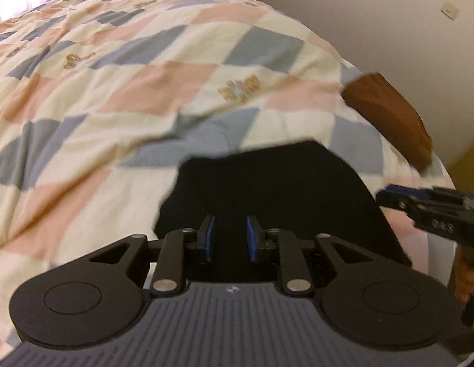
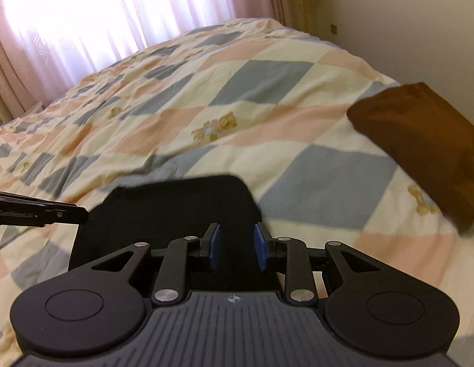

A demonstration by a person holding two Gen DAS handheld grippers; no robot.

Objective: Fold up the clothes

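A black garment (image 1: 267,189) lies folded flat on the checked quilt (image 1: 145,76), just ahead of both grippers. My left gripper (image 1: 229,227) hovers over its near edge, open, nothing between the blue pads (image 1: 210,235). The right gripper (image 1: 390,197) enters the left wrist view from the right, at the garment's right edge. In the right wrist view the black garment (image 2: 175,208) sits below my right gripper (image 2: 237,232), which is open and empty. The left gripper (image 2: 81,212) pokes in from the left there. A brown folded garment (image 2: 426,146) rests to the right.
The quilt (image 2: 206,98) covers a wide bed with pink, blue and cream diamonds. The brown garment (image 1: 386,116) lies near the bed's right edge by a cream wall (image 1: 374,15). Pink curtains (image 2: 99,15) hang behind the bed's far side.
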